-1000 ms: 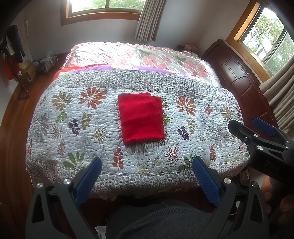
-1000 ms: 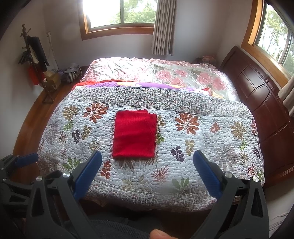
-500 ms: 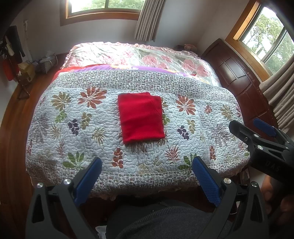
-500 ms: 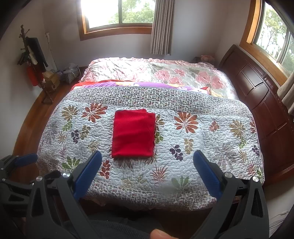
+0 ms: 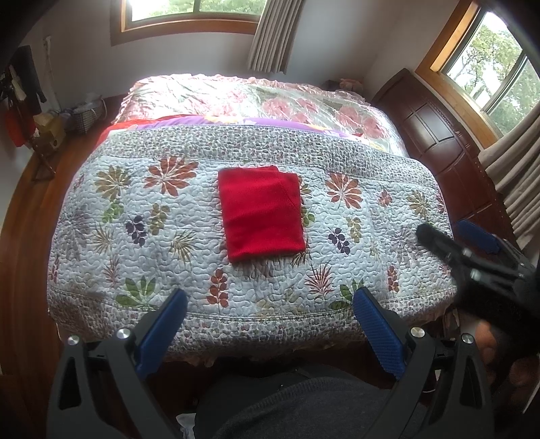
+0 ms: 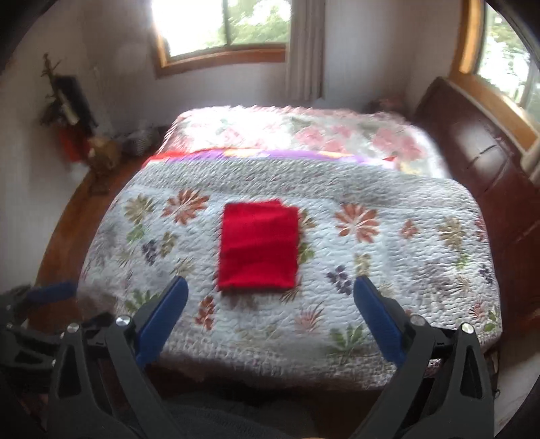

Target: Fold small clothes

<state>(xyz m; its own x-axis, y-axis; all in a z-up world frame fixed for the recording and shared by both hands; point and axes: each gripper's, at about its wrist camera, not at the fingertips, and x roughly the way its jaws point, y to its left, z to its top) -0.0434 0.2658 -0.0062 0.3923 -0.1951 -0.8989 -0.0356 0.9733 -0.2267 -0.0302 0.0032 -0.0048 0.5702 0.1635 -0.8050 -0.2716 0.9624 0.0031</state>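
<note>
Left wrist view: the left tongs stand wide apart and hold nothing, their blue pads hanging over the near edge of the bed. A floral quilt covers the near half of the bed. On it lies a folded red garment, a flat rectangle roughly midway between the left and right edges and somewhat closer to the quilt's far border than to the near edge. It lies well apart from both tongs. The right tongs enter from the right side near the bed's right corner, slightly blurred; their fingers are parted with nothing between them. A dark grey sleeve fills the bottom of the view. A dark wooden headboard runs along the right edge of the bed, below a window.

Right wrist view: the picture is blurred. The right tongs are spread wide and empty over the quilt's near edge. The folded red garment lies just beyond and between the two blue pads, not touched by either. The left tongs show at the lower left, off the bed's left corner; from here I cannot tell how far they are parted. A curtain hangs beside the far window.
</note>
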